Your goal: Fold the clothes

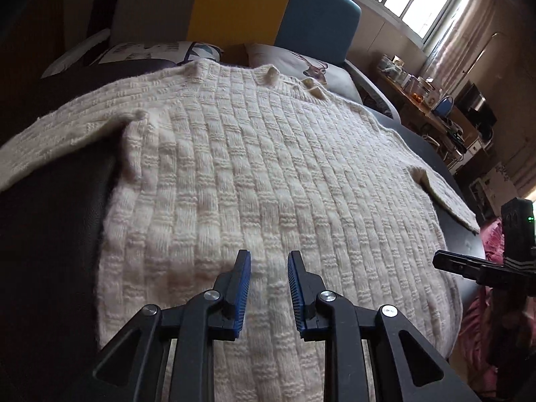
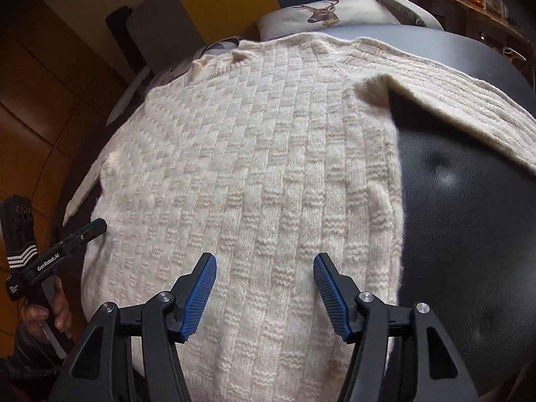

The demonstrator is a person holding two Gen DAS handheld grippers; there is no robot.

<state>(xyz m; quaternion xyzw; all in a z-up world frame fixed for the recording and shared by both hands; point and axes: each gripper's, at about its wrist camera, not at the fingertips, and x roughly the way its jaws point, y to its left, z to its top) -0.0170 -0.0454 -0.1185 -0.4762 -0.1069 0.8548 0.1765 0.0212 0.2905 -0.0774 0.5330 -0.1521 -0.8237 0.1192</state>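
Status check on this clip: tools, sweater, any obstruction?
Left tool open, empty, above the hem. Right tool open wider, empty. Cream sweater spread flat on dark cushion, sleeves out, unfolded. Nothing on it.

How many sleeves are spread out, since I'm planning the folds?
2: the left sleeve runs out from the sweater over the dark surface; the right sleeve angles away on the other side. Cuffs are out of view.

Sweater point(image 1: 254, 174) flat on couch point(image 1: 50, 234); pillows point(image 1: 301, 63) behind; sleeves out sideways.
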